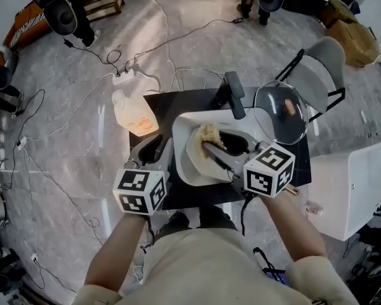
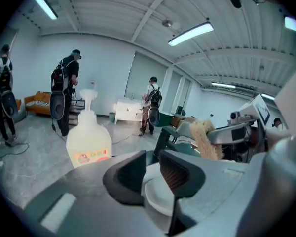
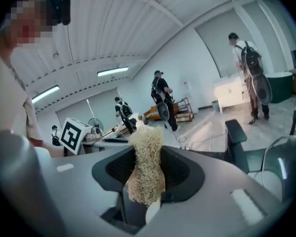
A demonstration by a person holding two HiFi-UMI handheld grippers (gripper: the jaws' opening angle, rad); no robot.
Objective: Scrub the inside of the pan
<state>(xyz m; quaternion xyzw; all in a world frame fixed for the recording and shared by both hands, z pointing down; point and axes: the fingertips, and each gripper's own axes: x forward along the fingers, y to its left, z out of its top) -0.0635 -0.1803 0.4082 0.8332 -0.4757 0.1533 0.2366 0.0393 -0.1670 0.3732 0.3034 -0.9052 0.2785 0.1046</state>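
A white pan (image 1: 183, 165) with a black handle (image 1: 233, 94) sits on a small black table (image 1: 160, 103). My right gripper (image 1: 212, 147) reaches into the pan, shut on a tan loofah scrubber (image 1: 209, 133) that rests against the pan's inside. In the right gripper view the scrubber (image 3: 146, 152) stands upright, clamped between the jaws of that gripper (image 3: 149, 182). My left gripper (image 1: 160, 150) is at the pan's left rim. In the left gripper view the white rim (image 2: 160, 197) lies in the narrow gap of its jaws (image 2: 152, 174), with space still showing between the pads. The scrubber (image 2: 206, 139) shows beyond.
A glass lid (image 1: 280, 113) lies on the table to the right of the pan. A soap bottle (image 1: 133, 113) stands by the table's left edge. A grey chair (image 1: 327, 62) is behind, a white cabinet (image 1: 355, 183) at the right. Cables cross the floor; people stand far off.
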